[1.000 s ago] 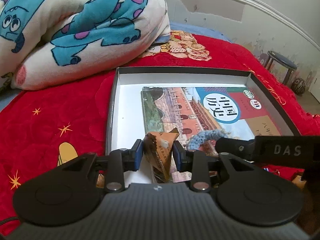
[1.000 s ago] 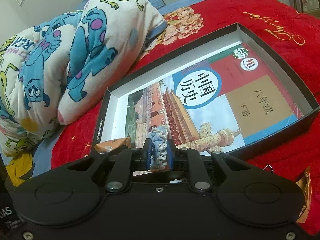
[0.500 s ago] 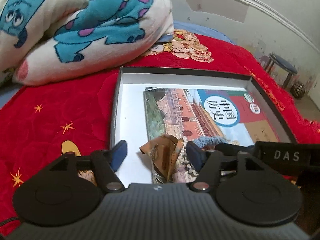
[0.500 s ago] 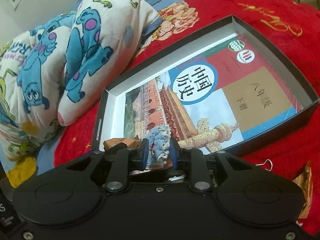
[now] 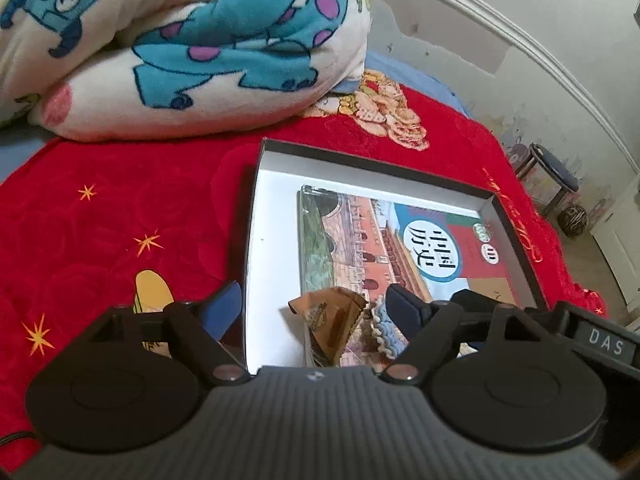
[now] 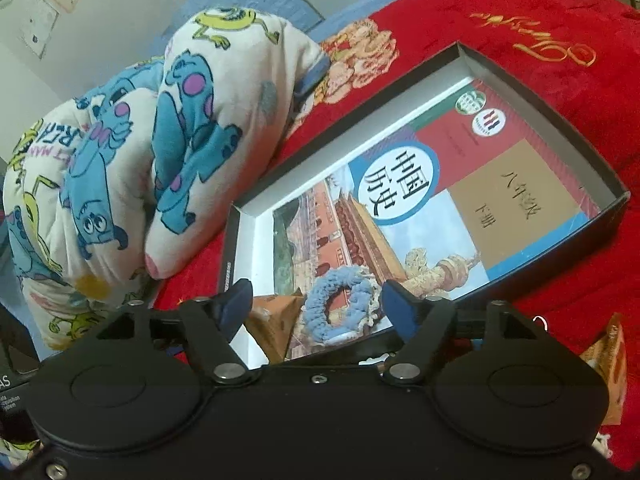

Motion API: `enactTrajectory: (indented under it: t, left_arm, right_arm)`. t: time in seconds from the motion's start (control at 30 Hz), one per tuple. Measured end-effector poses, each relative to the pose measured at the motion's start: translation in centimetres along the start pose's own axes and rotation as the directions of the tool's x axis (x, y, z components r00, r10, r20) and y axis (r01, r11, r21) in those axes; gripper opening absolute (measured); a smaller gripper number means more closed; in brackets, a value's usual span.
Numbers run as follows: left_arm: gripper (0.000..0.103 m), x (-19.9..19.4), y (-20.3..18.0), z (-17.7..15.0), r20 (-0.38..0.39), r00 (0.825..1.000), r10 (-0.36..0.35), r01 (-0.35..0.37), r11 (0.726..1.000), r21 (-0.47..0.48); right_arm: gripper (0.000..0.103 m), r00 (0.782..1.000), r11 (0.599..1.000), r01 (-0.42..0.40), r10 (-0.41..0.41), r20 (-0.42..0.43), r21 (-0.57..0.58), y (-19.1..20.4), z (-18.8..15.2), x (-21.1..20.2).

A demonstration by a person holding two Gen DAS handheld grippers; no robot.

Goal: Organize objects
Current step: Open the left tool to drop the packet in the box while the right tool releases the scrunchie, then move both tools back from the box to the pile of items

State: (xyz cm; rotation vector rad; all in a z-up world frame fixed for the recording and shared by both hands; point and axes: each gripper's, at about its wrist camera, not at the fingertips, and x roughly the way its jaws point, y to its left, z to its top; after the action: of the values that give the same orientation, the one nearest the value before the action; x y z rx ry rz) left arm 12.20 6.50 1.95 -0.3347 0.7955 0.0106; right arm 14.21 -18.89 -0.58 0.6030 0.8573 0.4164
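While both tools hover low over the box:
Risk: snagging scrunchie point(image 6: 340, 306) or wrapper point(image 5: 332, 320) on withdrawal, dragging either out.
Scrunchie: blue knitted ring, flat on book point(image 6: 440, 208) inside box point(image 6: 576, 128).
Left gripper point(image 5: 316, 312): just opened wide, empty.
Right gripper point(image 6: 318, 304): just opened, empty.

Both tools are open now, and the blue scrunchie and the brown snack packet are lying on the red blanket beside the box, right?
Not quite. Both tools are open, having just spread, but the blue scrunchie and brown snack packet lie inside the box, at the near end of the textbook, not on the red blanket. The right wrist view shows this between the right tool; the left tool agrees.
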Motion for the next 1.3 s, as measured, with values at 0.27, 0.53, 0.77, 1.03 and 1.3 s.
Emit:
enactTrajectory:
  t: [0.27,0.53,0.77,1.03,1.3]
  left_arm:
    - [0.088,-2.7,-2.2,-0.8,0.038,0.997,-0.068,0.065,0.994,0.086]
    - [0.091,-5.7,-4.1,-2.0,0.102,0.99,-0.1,0.079,0.979,0.187]
    - [0.091,-7.4,-3.9,-2.7,0.119,0.987,-0.108,0.084,0.977,0.194]
    - [0.092,-8.2,-4.0,-4.7,0.083,0.992,-0.096,0.074,0.969,0.234]
    - [0.091,-7.0,-4.1,-6.7,0.056,0.997,-0.052,0.036,0.967,0.253]
  right_arm:
    - [0.074,0.997,0.998,0.001,0.003,0.071,-0.061,1.1,-0.3,-4.4]
    - [0.076,0.969,0.996,0.081,-0.071,0.235,-0.031,1.2,0.2,-10.5]
    - [0.076,0.964,0.994,0.084,-0.097,0.246,0.064,-0.8,-2.0,-13.1]
    - [0.076,0.968,0.989,0.133,-0.142,0.206,0.058,-0.6,-5.8,-13.6]
    - [0.076,0.969,0.983,0.17,-0.179,0.167,0.066,-0.5,-6.7,-12.2]
